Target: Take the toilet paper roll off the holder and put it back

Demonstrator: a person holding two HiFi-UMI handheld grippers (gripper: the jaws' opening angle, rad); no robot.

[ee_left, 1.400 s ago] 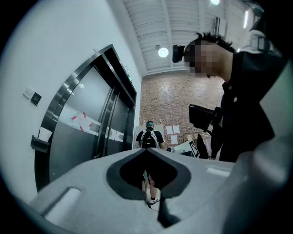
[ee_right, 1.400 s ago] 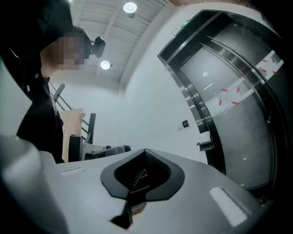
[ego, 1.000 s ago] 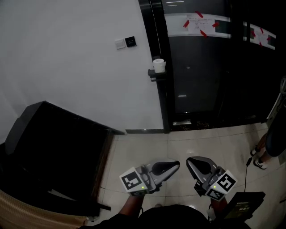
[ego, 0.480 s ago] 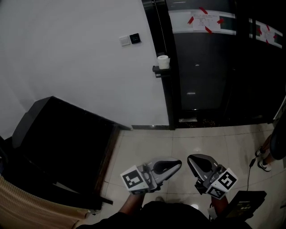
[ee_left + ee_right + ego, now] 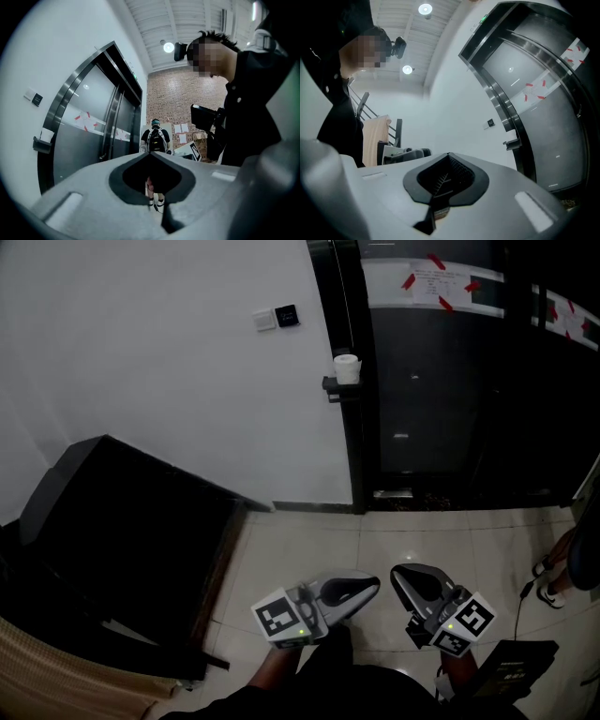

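A white toilet paper roll (image 5: 347, 367) stands upright on a small dark holder (image 5: 336, 385) fixed to the black door frame, far ahead of both grippers. In the left gripper view the roll (image 5: 46, 136) and holder (image 5: 40, 145) show small at the far left. The right gripper view shows the holder (image 5: 512, 142) side-on. My left gripper (image 5: 371, 586) and right gripper (image 5: 397, 576) hang low over the tiled floor, side by side, tips toward each other. Both are shut with nothing in them.
A large black cabinet (image 5: 122, 540) stands at the left against the white wall. Wall switches (image 5: 277, 317) sit left of the dark elevator doors (image 5: 431, 381). A bystander's shoes (image 5: 548, 577) are at the right edge. A person with a backpack (image 5: 154, 138) stands far off.
The head view has shifted a little, so the roll and door frame sit slightly further right and lower in the picture. Both grippers have stayed shut and almost in place.
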